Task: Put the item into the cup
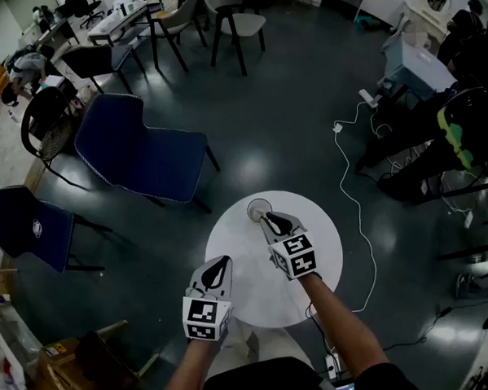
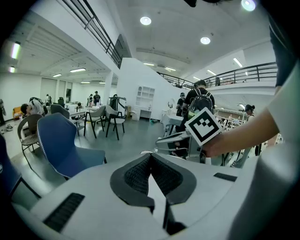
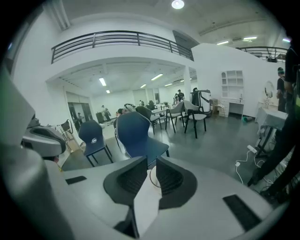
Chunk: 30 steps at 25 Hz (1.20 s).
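Right hand-held gripper (image 1: 268,221), square-marker cube (image 1: 294,256)

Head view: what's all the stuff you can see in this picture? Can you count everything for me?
table: one, white, round, in the middle
cup: one, pale, on the table's far edge
chairs: two, blue, on the floor left of the table
cable: one, white, on the floor right of the table
left gripper: one, grey and black, over the table's near left, fingers together
right gripper: one, grey and black, pointing at the cup, fingers slightly apart, nothing between
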Each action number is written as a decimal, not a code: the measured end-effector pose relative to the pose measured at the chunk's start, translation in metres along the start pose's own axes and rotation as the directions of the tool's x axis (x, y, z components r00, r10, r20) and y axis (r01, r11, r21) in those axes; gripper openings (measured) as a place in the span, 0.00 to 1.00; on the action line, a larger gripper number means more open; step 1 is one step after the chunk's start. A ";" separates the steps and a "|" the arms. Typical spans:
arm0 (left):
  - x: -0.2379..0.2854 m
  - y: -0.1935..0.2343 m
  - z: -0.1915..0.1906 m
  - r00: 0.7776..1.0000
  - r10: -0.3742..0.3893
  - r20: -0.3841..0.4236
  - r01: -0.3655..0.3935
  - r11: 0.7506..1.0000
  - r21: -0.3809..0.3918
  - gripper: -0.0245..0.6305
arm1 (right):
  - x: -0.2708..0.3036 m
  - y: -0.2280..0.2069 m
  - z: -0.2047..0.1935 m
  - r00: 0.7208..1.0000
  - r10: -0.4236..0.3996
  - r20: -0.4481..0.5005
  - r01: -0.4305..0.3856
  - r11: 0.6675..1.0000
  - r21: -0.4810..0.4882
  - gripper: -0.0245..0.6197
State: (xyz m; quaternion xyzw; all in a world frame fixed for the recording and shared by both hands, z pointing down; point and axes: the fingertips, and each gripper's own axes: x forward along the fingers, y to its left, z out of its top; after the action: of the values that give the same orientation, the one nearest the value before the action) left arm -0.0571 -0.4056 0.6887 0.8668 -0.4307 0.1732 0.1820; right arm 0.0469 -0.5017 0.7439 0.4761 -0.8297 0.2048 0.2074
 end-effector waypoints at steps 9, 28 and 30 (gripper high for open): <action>-0.039 -0.004 0.035 0.999 -0.003 0.052 0.002 0.999 0.034 0.06 | -0.063 0.041 0.054 0.995 0.006 0.097 -0.004 1.000 -0.024 0.11; -0.097 -0.029 0.114 0.980 -0.072 0.188 0.051 0.992 0.115 0.06 | -0.181 0.108 0.148 0.956 -0.008 0.293 0.022 0.999 -0.046 0.07; -0.105 -0.031 0.120 0.977 -0.085 0.196 0.062 0.991 0.122 0.06 | -0.193 0.116 0.156 0.949 -0.015 0.315 0.033 0.998 -0.051 0.07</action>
State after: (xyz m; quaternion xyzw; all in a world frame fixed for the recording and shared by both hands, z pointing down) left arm -0.0746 -0.3729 0.5306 0.9042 -0.4040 0.1027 0.0937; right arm 0.0109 -0.3956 0.4942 0.5066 -0.8517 0.1007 0.0884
